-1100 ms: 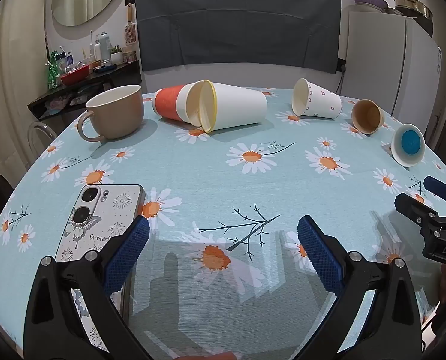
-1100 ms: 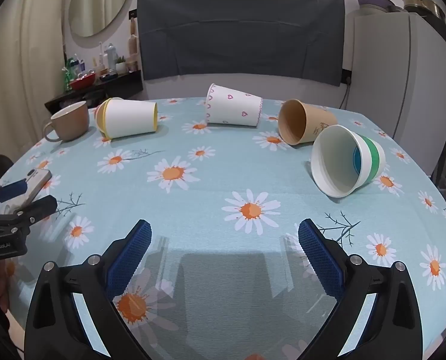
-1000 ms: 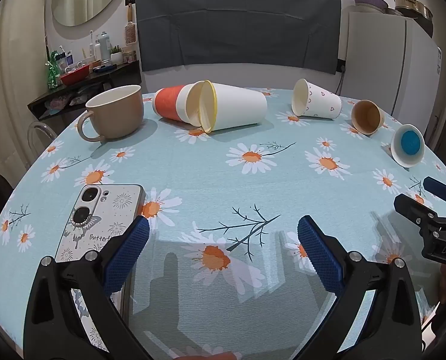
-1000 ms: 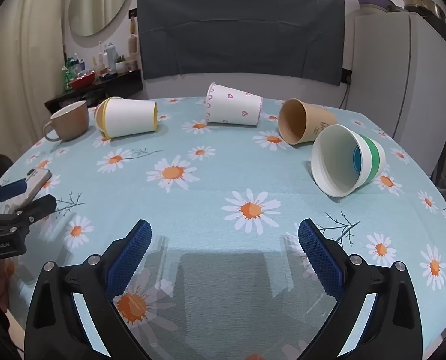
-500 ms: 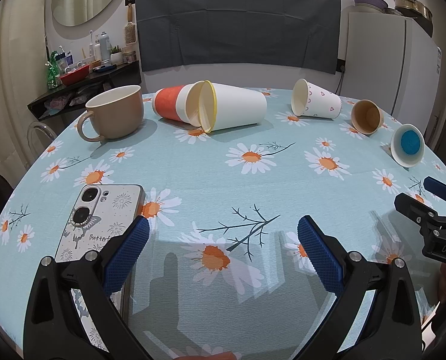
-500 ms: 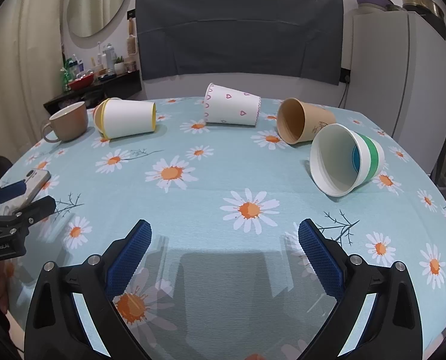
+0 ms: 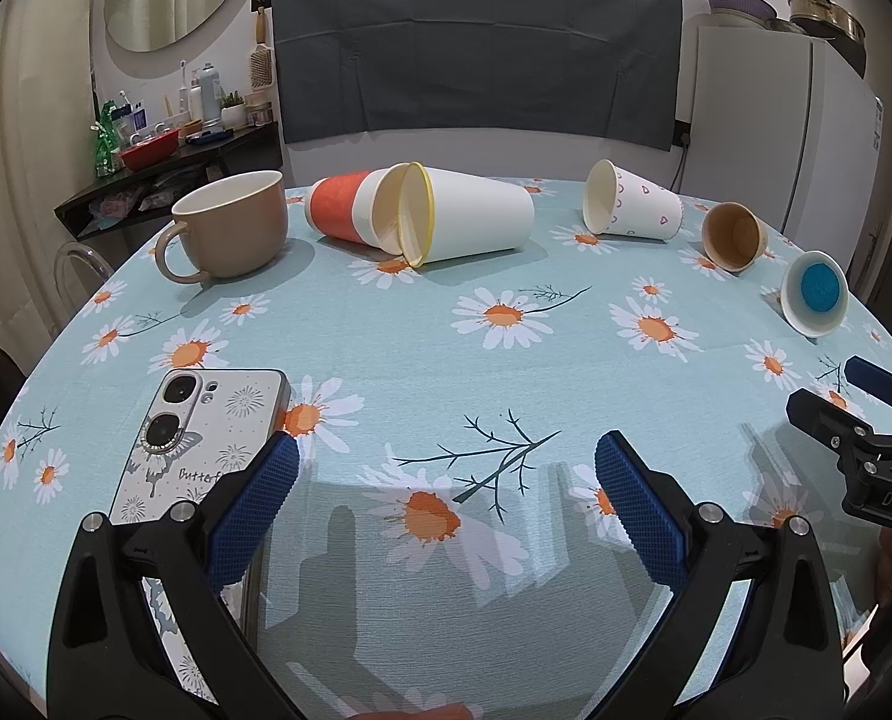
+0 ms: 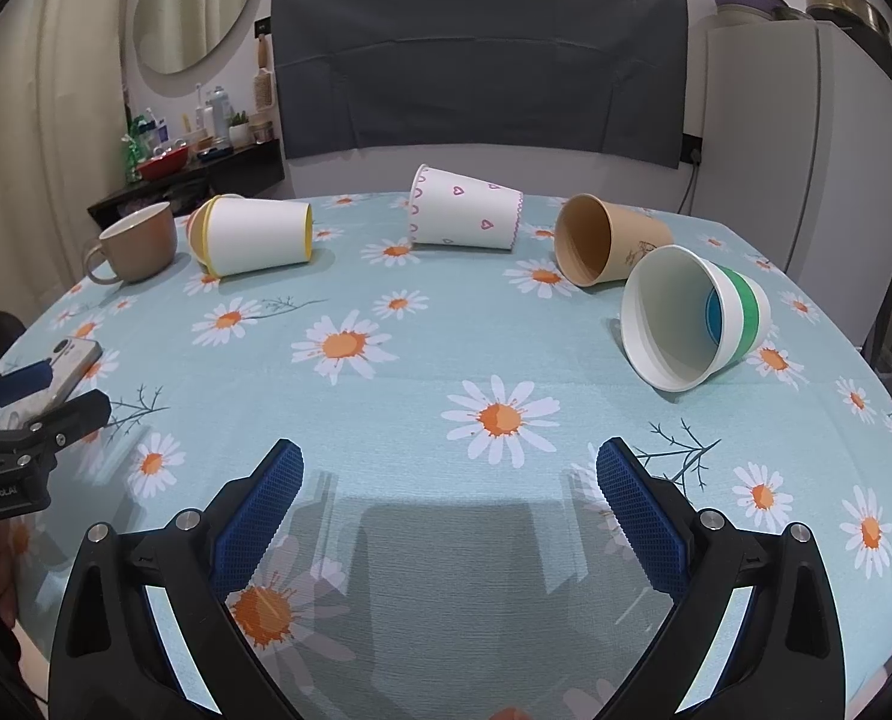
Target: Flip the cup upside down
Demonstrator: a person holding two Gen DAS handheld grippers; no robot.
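Right wrist view shows my right claw (image 8: 446,480) spread apart, empty, above the daisy-cloth worktop (image 8: 386,420). Ahead to the right, the green-banded cup (image 8: 692,318) lies on its side, mouth toward me. My left claw (image 7: 443,480) gapes too, beside a phone (image 7: 206,444).

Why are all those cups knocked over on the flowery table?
A person holds a grabbing tool in each hand, meaning to turn a cup upside down. Both the left tool and the right tool are open, hold nothing, and hover over the near part of the table. No cup is flipped yet: the green-striped cup, brown cup, heart cup and yellow-rimmed cup lie on their sides. A mug stands upright.
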